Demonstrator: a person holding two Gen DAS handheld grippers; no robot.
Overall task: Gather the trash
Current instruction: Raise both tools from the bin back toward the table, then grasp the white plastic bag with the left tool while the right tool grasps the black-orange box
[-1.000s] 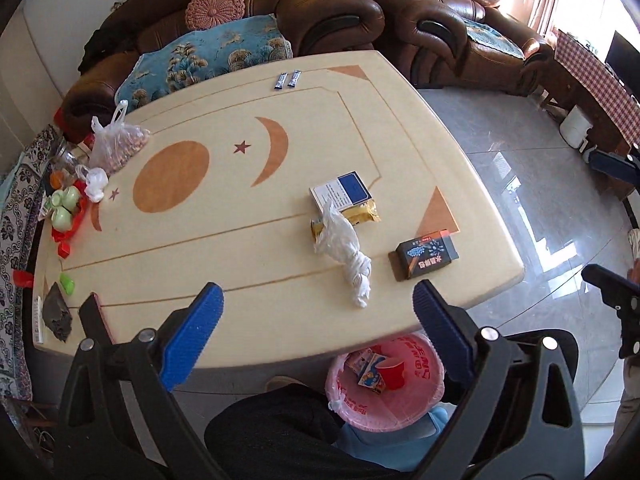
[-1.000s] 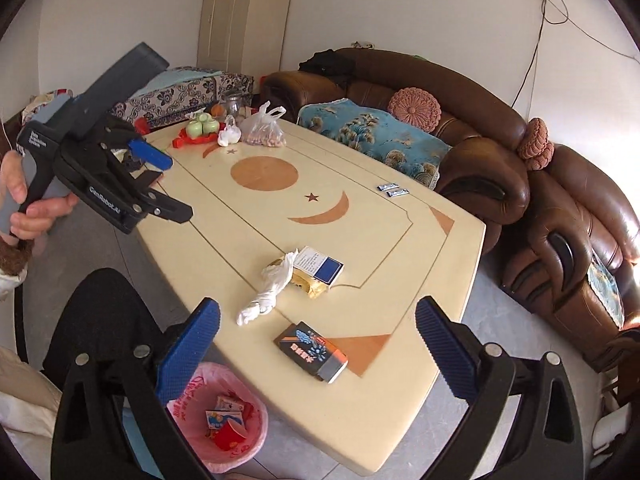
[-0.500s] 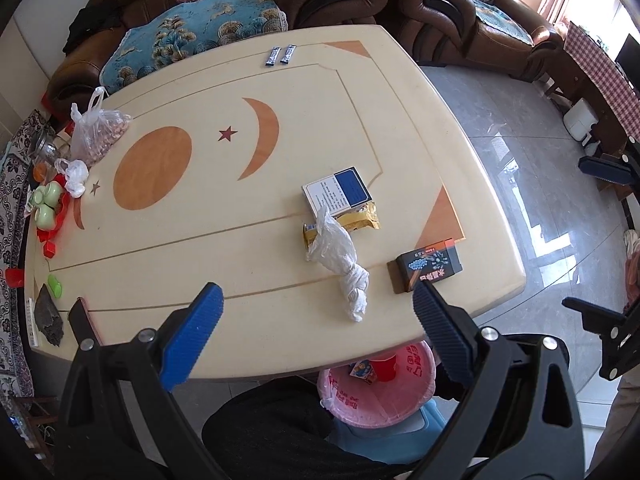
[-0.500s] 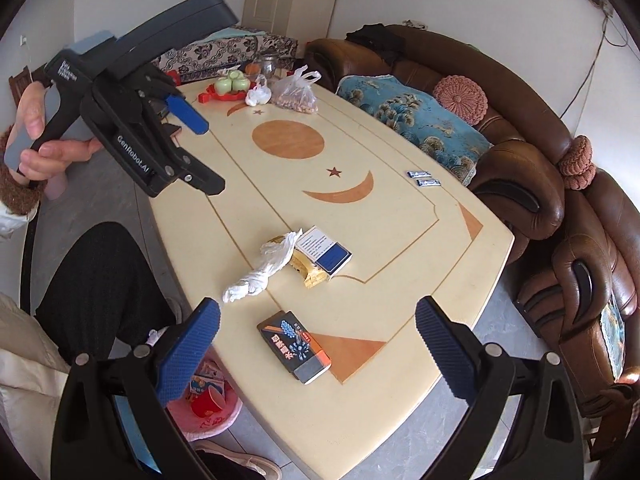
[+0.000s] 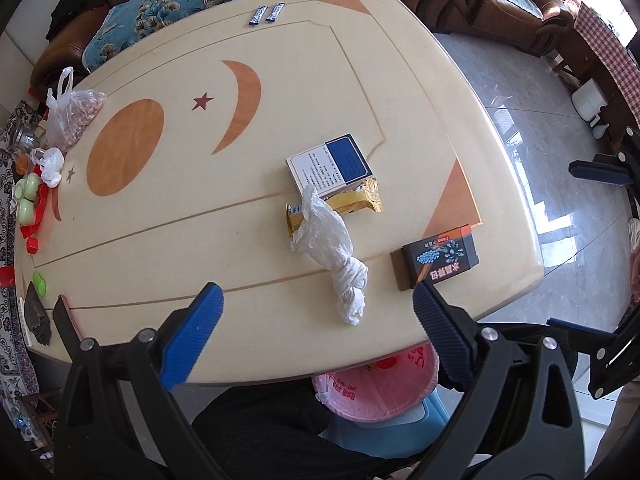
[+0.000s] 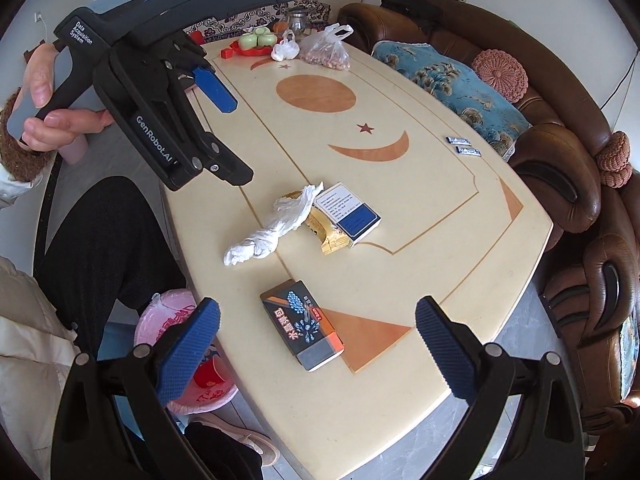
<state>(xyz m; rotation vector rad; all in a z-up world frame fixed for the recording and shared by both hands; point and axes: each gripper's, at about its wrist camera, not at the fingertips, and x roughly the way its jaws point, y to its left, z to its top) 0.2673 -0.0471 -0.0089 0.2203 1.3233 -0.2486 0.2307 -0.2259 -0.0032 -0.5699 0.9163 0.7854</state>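
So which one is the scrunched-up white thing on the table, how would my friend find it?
Look at the big cream table with the orange moon. Near its front edge lie a blue-and-white box, a gold wrapper and a black box. The white plastic bag lies across the wrapper, the only soft, crinkly thing there, twisted into a knot at one end.

Cream wooden table with orange moon inlays. Mid-table lay twisted white plastic glove, gold wrapper, blue-white box; black box near corner; two sachets at far edge.
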